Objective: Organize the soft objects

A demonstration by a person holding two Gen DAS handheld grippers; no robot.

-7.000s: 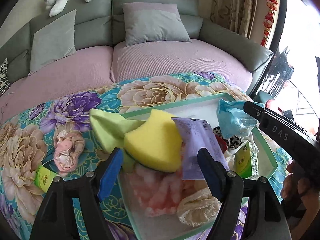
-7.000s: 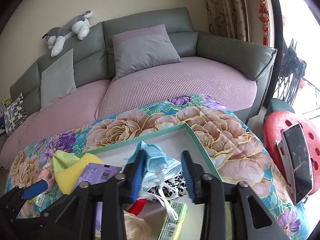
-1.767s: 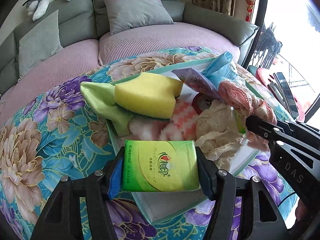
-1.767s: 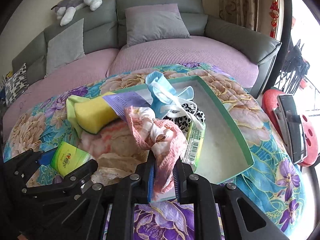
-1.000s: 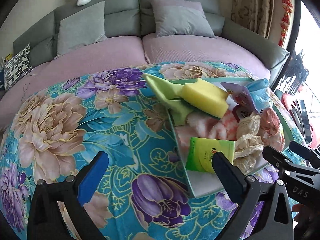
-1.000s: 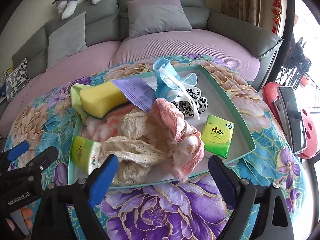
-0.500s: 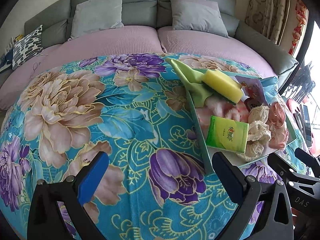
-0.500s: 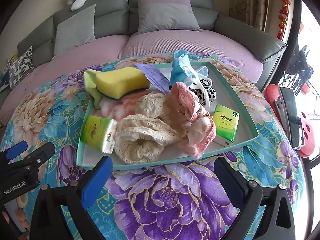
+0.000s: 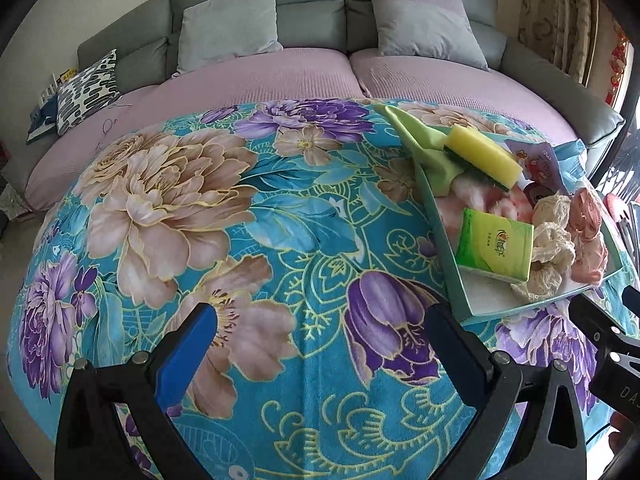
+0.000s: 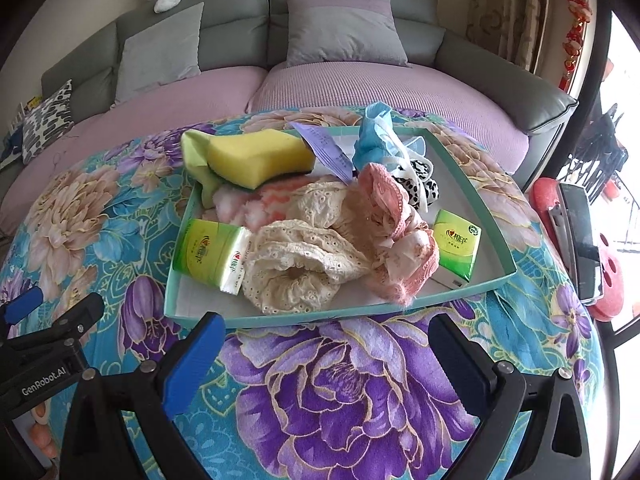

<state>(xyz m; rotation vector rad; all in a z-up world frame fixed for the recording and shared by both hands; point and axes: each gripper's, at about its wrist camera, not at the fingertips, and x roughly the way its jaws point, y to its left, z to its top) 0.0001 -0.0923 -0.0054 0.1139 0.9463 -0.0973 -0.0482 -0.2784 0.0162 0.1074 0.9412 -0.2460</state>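
Looks basically done to me. The floral blanket is bare of loose stuff everywhere both views reach. The teal tray at 12 o'clock in the right view holds it all: yellow sponge, cream lace cloth, pink cloth, two green tissue packs. Right gripper and left gripper both gape wide, empty, hanging just short of the tray.
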